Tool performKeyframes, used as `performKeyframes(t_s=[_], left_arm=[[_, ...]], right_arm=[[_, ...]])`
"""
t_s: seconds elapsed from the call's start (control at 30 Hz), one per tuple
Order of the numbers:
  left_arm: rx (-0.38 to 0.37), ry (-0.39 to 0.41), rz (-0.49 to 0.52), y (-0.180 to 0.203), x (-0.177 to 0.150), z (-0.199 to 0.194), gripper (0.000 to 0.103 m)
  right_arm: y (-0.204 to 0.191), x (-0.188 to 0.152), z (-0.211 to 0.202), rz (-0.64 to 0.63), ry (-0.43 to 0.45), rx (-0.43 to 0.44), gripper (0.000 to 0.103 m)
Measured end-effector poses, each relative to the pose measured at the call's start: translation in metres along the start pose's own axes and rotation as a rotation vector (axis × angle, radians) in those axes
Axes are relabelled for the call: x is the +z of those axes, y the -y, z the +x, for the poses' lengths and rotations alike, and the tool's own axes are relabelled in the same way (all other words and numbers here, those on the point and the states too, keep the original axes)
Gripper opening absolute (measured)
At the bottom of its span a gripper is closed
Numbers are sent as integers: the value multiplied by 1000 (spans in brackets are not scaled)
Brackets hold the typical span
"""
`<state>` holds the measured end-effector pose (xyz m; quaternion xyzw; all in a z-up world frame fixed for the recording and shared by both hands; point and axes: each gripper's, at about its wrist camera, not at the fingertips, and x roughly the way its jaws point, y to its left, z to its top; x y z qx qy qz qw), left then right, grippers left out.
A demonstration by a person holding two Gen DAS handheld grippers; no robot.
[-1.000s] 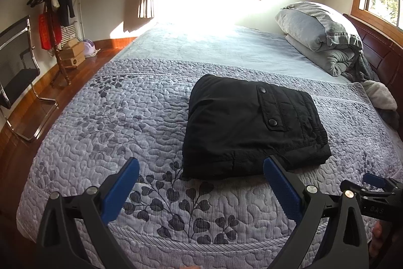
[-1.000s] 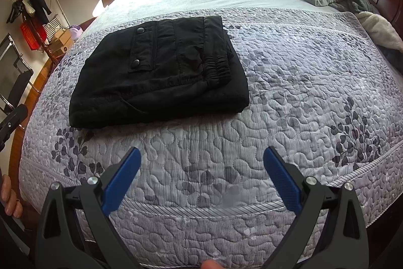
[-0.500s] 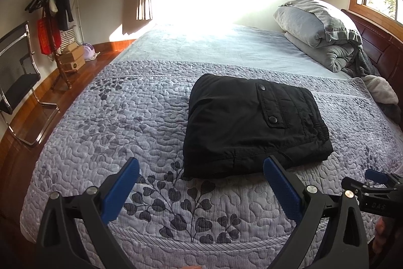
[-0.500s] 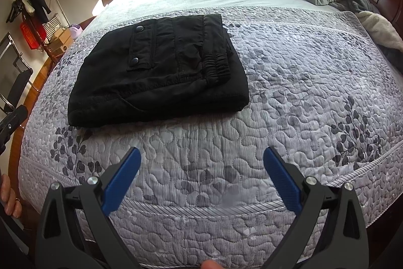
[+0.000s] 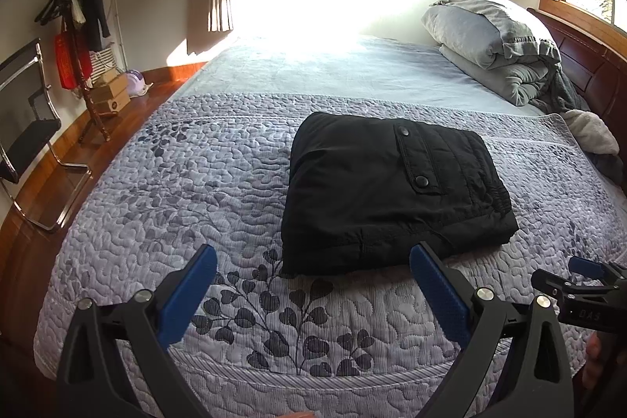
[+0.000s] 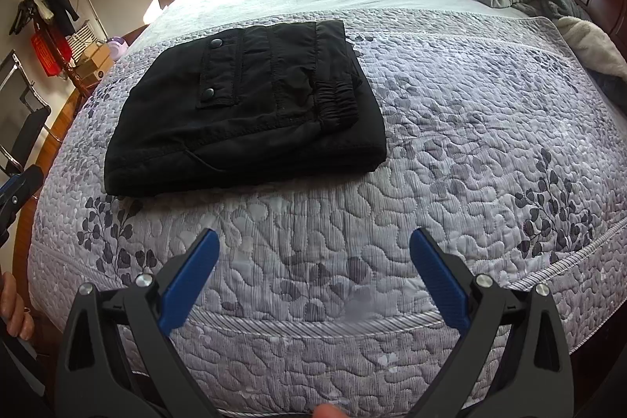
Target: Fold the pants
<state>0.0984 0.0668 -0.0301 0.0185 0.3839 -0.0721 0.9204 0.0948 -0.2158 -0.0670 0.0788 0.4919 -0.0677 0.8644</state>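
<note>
— Pants [image 5: 392, 194] look done to me. They lie as a compact black bundle on the quilt [image 5: 196, 190], a bit back from the near edge of the bed, pocket flap with its two snaps on top and the elastic waistband tucked along the right side.

— Anything loose?

— Not that I can see. The edges stack fairly square; the near fold is a little puffy, and a thin thread or crease shows at the front in the right view [image 6: 243, 104]. No leg trails out.

— And the grippers?

— Left gripper [image 5: 313, 296] hovers short of the bundle, jaws spread wide, holding nothing. Its right finger sits just before the bundle's near edge in the view, but I judge it is above the quilt and not touching cloth. Right gripper [image 6: 313, 277] is the same: spread, empty, over bare quilt, well clear of the pants.

— So what's left?

— Little, I'd say. Maybe a pat to flatten the front fold, or squaring it on the bed. Otherwise the folding seems finished. Pillows [image 5: 490, 42] and the heaped blanket at the headboard are apart from it all.
</note>
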Motion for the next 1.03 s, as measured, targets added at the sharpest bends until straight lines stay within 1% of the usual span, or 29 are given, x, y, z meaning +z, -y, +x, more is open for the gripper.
performKeyframes(t_s=[0.37,0.47,0.5,0.6,0.73,0.83,0.97,1.03], left_arm=[[-11,1,7,2,0,1,100],[-54,15,-4,1,-1,-2,100],[-57,22,-9,1,-1,-3,100],[-25,10,-13,0,-3,-2,100],[-37,-28,1,3,-7,2,100],[15,12,34,10,-7,-3,100],[-7,27,33,13,-5,-8,100],[5,28,45,15,-4,-8,100]], right_arm=[[0,1,0,-2,1,0,97],[0,2,-1,-4,1,0,97],[0,2,-2,-5,1,-1,97],[1,3,-1,-2,0,-3,97],[3,3,0,5,-1,-3,97],[3,3,0,6,-2,-2,97],[2,3,0,1,0,-3,97],[2,3,1,3,0,-2,97]])
